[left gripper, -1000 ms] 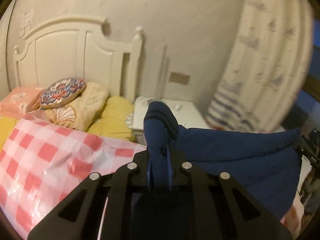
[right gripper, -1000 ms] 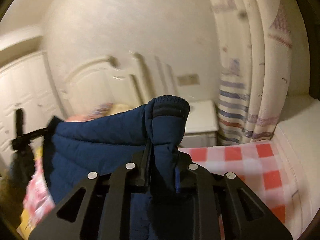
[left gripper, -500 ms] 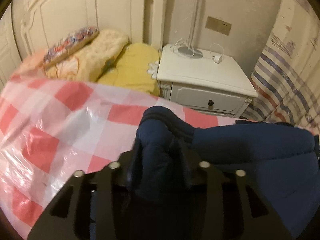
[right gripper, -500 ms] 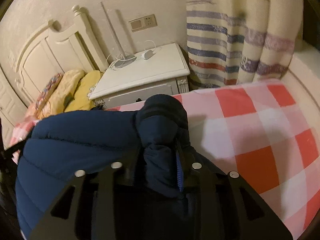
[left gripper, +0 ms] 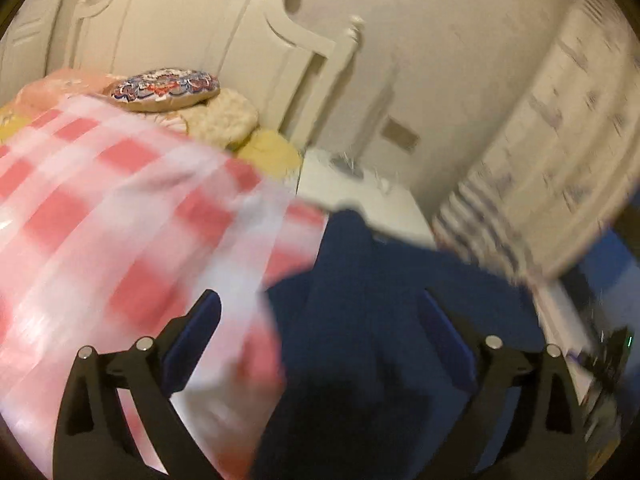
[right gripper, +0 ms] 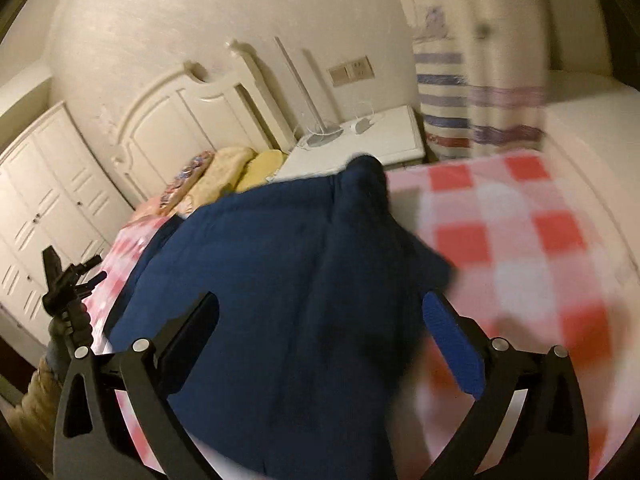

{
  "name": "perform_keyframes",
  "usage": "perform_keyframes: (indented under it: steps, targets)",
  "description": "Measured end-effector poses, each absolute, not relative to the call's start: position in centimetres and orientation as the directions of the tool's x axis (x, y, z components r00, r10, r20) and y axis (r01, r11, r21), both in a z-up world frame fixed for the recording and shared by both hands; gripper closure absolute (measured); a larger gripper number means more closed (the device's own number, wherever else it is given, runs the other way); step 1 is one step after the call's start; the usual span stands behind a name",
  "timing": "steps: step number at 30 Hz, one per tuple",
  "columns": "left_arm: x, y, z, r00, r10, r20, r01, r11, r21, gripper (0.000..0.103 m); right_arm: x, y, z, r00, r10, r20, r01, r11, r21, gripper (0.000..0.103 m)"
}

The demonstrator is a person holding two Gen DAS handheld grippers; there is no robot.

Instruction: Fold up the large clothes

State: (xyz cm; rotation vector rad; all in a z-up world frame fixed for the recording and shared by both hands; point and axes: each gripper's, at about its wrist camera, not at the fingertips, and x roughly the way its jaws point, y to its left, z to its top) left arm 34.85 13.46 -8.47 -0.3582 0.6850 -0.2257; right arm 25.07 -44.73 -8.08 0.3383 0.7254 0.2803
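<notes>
A dark blue padded jacket (right gripper: 280, 280) lies spread on the red-and-white checked bed cover (right gripper: 520, 240). In the left wrist view the jacket (left gripper: 380, 320) lies at the lower right on the checked cover (left gripper: 100, 220). My left gripper (left gripper: 320, 324) is open, its fingers wide apart over the jacket's left edge, holding nothing. My right gripper (right gripper: 322, 324) is open above the jacket, its blue pads apart and empty. The left gripper also shows in the right wrist view (right gripper: 68, 280) at the far left. Both views are motion-blurred.
A white headboard (right gripper: 192, 120) and pillows (left gripper: 200, 108) stand at the bed's head. A white nightstand (right gripper: 360, 140) with a lamp and cable stands beside it. A striped curtain (right gripper: 472, 80) hangs at the right. White wardrobe doors (right gripper: 48, 192) stand at the left.
Both grippers were shut on bunched jacket cuffs. Now both have opened and let go. The jacket has dropped flat onto the bed and both grippers have pulled back.
</notes>
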Motion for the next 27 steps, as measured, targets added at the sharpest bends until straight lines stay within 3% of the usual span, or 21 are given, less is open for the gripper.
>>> perform_keyframes:
  steps: [4, 8, 10, 11, 13, 15, 17, 18, 20, 27]
  targets:
    - [29.3, 12.9, -11.2, 0.666, -0.363, -0.652, 0.149, 0.921, -0.36, 0.005, 18.5, -46.6, -11.2, 0.694, 0.393, -0.604, -0.118, 0.889, 0.443, 0.005]
    - [27.5, 9.4, -13.6, 0.612, -0.352, -0.708, 0.2, 0.935, -0.291, 0.005, 17.7, -44.9, -13.6, 0.648, 0.408, -0.643, -0.125, 0.89, 0.439, 0.006]
    - [28.0, 7.7, -14.2, 0.607, -0.327, -0.724, 0.214, 0.945, -0.248, 0.005, 18.1, -42.9, -13.4, 0.643, 0.383, -0.663, -0.158, 0.914, 0.375, 0.012]
    - [28.4, 7.1, -14.5, 0.609, -0.318, -0.727, 0.203, 0.948, -0.245, 0.004, 18.4, -42.2, -13.3, 0.644, 0.383, -0.662, -0.178, 0.917, 0.357, 0.021]
    - [28.4, 6.7, -14.5, 0.636, -0.3, -0.711, 0.164, 0.953, -0.256, 0.013, 19.2, -40.5, -13.4, 0.65, 0.334, -0.682, -0.17, 0.939, 0.298, 0.029]
    - [27.8, 6.6, -14.2, 0.648, -0.31, -0.695, 0.143, 0.947, -0.288, 0.046, 18.4, -40.2, -13.5, 0.659, 0.325, -0.678, -0.157, 0.942, 0.298, 0.045]
    - [26.6, 6.1, -13.5, 0.674, -0.256, -0.693, 0.126, 0.964, -0.233, 0.066, 16.9, -39.9, -13.1, 0.682, 0.307, -0.664, -0.138, 0.945, 0.295, 0.055]
    - [25.6, 6.0, -13.2, 0.681, -0.248, -0.689, 0.141, 0.968, -0.209, 0.068, 16.1, -39.9, -13.0, 0.692, 0.298, -0.658, -0.134, 0.948, 0.289, 0.062]
    - [23.6, 6.1, -12.9, 0.683, -0.248, -0.687, 0.162, 0.969, -0.189, 0.069, 14.4, -39.9, -13.1, 0.701, 0.294, -0.65, -0.126, 0.948, 0.292, 0.064]
    - [13.3, 9.9, -13.4, 0.662, -0.306, -0.684, 0.212, 0.952, -0.221, 0.067, 4.1, -38.8, -13.9, 0.695, 0.373, -0.614, -0.175, 0.917, 0.358, 0.064]
